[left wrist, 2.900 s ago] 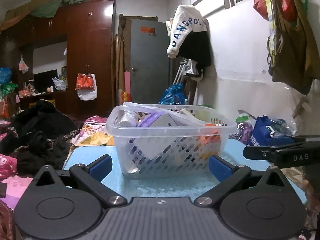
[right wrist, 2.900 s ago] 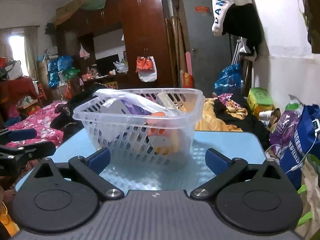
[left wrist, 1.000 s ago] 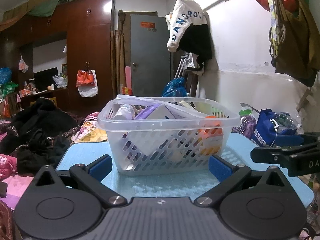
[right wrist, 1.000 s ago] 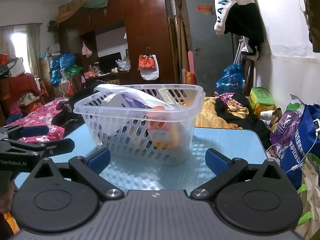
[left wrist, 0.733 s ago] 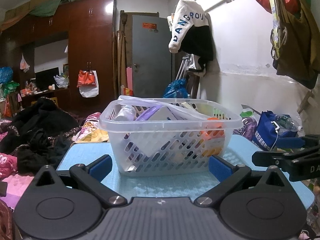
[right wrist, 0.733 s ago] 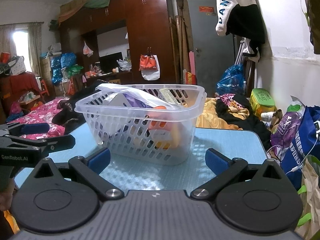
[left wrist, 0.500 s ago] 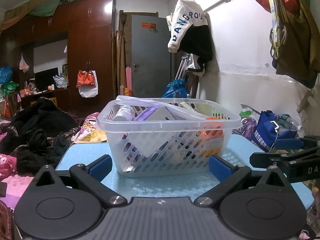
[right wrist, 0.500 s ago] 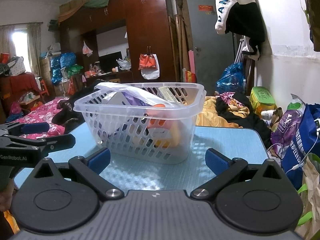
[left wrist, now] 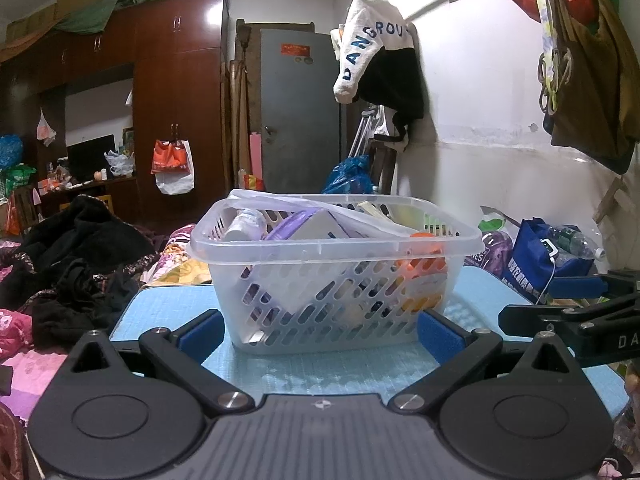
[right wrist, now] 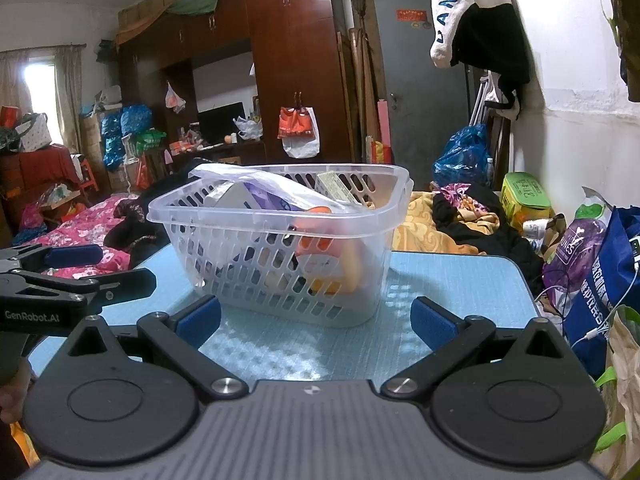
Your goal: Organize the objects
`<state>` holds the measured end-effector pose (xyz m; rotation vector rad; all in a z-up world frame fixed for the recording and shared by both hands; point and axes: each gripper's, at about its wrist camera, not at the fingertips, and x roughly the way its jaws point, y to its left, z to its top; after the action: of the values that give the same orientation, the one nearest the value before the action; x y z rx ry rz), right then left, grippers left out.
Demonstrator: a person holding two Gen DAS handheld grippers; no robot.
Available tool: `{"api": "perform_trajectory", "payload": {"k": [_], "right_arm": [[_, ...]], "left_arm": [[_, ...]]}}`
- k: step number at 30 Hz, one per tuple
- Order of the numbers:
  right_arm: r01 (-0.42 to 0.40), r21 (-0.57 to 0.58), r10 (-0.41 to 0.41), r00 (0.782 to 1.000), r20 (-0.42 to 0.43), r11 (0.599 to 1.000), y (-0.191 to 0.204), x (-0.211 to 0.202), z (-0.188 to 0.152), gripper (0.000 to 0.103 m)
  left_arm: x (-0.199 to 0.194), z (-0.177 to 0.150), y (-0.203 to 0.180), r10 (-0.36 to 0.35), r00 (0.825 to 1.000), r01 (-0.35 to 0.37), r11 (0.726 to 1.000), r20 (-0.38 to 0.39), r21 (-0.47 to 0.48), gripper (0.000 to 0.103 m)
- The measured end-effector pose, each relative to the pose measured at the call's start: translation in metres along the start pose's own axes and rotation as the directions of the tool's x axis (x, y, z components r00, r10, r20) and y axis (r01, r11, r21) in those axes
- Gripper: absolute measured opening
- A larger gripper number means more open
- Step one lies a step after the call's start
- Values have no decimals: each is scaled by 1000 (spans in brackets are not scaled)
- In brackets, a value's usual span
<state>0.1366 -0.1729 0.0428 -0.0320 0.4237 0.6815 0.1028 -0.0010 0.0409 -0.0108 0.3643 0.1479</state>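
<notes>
Facing a clear perforated plastic basket (left wrist: 336,272) on a blue textured tabletop (left wrist: 168,308), both tools held low and level just short of it. Left gripper (left wrist: 320,330) spread wide, blue pads (left wrist: 198,332) flanking the basket's near wall, nothing between them. Right gripper (right wrist: 316,318) likewise spread wide and carrying nothing, aimed at the basket's near corner from the other side; seen in the left view as a black arm (left wrist: 568,316) hovering off the table's right edge.

Already loaded, the basket: a white bottle (left wrist: 244,226) lying against the left wall, a white-and-purple pack (left wrist: 308,228) leaning diagonally under a crumpled clear plastic bag (left wrist: 304,206), an orange-capped container (left wrist: 424,258) at the right end, a printed carton (right wrist: 334,188) propped against the far wall. Packed on a slant rather than upright, probably because the tall pieces exceed the basket's depth. Nothing loose visible on the tabletop around it.

Fitting two readings: contents gathered and tidying finished, or a full basket waiting to be unpacked and sorted. Not settled by these views.

Sensible as a neutral, ready posture: jaws wide enough to take a rim or an item, held clear of the basket so nothing gets nudged. Light and flexible-looking, that plastic wall, so likely to slide on the smooth tabletop if pushed from one side only.
</notes>
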Motion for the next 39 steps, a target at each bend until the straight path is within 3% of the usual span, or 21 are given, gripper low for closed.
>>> {"api": "perform_trajectory", "payload": {"k": [32,39], "right_arm": [[0,-1,0,1000,0,1000,0,0,0,103],[2,-1,-2,1000,1,1000,0,0,-1,103]], "left_arm": [[1,0,-7,8,1000,-9,1000,9,15,103],[-3,-2,-15,11,999,-13,998,42,58,103]]}}
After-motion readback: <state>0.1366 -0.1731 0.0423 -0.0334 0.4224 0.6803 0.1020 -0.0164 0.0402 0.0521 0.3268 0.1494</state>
